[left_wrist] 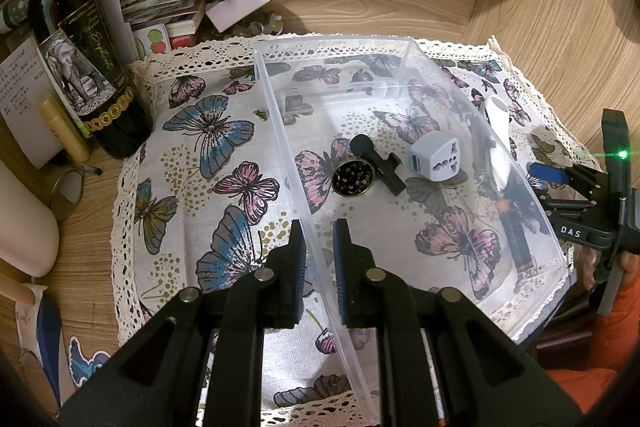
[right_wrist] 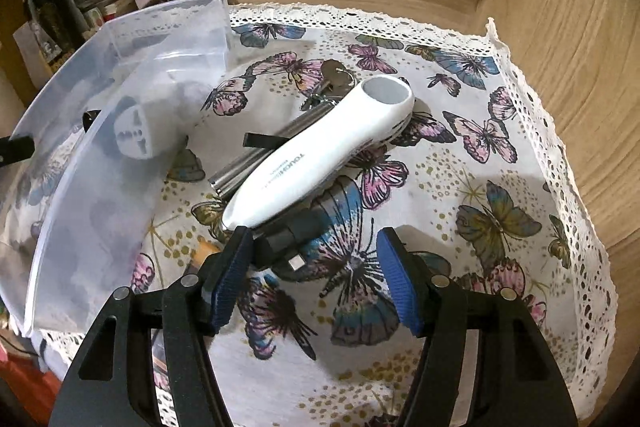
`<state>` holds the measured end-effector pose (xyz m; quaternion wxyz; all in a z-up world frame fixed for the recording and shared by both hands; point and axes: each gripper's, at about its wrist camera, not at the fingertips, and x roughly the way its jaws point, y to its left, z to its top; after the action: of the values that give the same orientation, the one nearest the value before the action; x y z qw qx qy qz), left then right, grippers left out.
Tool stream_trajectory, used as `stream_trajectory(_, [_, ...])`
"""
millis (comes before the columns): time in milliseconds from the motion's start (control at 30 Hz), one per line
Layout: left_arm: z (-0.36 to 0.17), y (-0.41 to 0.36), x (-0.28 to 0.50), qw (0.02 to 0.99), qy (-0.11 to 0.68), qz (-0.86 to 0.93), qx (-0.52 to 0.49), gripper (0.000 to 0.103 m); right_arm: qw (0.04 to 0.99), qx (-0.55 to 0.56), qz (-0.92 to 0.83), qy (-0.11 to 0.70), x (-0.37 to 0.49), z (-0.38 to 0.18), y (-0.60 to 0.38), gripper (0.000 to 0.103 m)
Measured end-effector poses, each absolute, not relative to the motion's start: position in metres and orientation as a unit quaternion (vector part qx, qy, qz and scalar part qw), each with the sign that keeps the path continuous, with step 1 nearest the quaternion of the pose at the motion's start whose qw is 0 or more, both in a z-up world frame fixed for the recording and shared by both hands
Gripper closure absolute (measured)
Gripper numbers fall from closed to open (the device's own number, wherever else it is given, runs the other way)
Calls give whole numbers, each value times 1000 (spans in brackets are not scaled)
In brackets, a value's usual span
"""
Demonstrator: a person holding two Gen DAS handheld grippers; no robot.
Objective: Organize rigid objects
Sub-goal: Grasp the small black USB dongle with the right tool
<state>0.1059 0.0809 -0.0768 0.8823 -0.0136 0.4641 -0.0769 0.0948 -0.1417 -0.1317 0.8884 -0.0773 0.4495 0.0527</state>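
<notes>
- We see the clear plastic bin (left_wrist: 400,75) on the butterfly cloth (left_wrist: 208,155), its left wall pinched by our left gripper (left_wrist: 320,267).
- The white handheld device (right_wrist: 320,151), long and glossy, lies outside the bin beside a metal tube (right_wrist: 256,155).
- Our right gripper (right_wrist: 316,267) hangs spread, empty.
- The white adapter (left_wrist: 434,155) sits inside.

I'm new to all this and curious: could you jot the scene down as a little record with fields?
Surface: butterfly cloth on a wooden desk
Container: clear plastic bin
In bin: white plug adapter, round metal grinder, small black gadget
Outside bin: white handheld device, silver tube, keys
Left gripper: shut on the bin's wall
Right gripper: open, above the cloth
</notes>
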Motion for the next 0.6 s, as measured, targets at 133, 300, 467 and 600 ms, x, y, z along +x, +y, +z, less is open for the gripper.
stream_trajectory(133, [-77,81,106,882,464,-77,-14,90,889,-76,56,448,96,-133,-143,42])
stream_trajectory(300, [-77,81,106,882,464,-77,-13,90,883,-64,73,459,105,-139,-138,43])
stream_trajectory(467, [-77,81,106,882,464,-77,-13,90,887,-77,70,450,104,-139,-134,63])
stream_trajectory(600, [-77,81,106,883,464,-77,-14,90,891,-83,58,443,104,-137,-135,64])
